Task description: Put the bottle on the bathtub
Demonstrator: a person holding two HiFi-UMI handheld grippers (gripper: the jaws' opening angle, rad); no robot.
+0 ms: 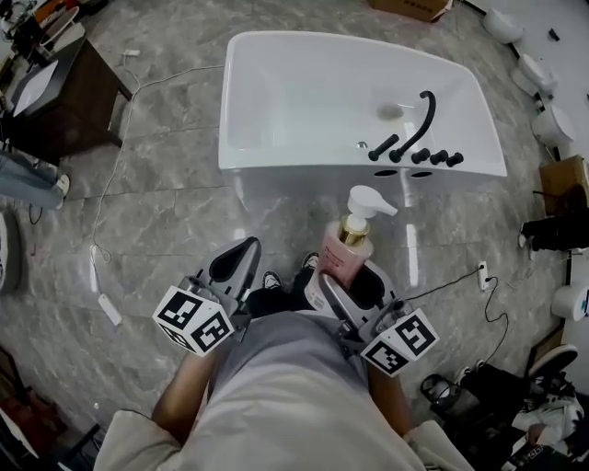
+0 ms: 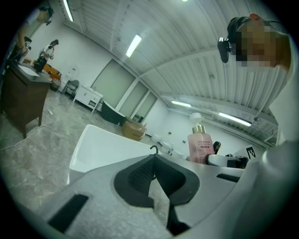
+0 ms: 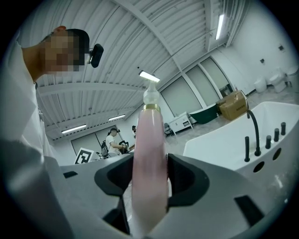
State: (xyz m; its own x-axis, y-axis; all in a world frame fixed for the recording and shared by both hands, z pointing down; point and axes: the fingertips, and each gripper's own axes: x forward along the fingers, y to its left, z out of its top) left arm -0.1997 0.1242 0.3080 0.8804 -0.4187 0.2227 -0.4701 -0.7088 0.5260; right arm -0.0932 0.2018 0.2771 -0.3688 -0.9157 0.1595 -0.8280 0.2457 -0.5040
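A pink pump bottle with a gold collar and white pump head stands upright between the jaws of my right gripper, which is shut on its lower body. In the right gripper view the bottle fills the gap between the dark pads. The white bathtub lies ahead on the marble floor, its black faucet on the right ledge. My left gripper hangs to the left of the bottle, shut with nothing in it. The left gripper view shows the bottle off to the right and the tub beyond.
A dark wooden cabinet stands at the far left. A white cable runs across the floor left of the tub. A cardboard box sits behind the tub, and white toilets line the right side. Cables and gear lie at the lower right.
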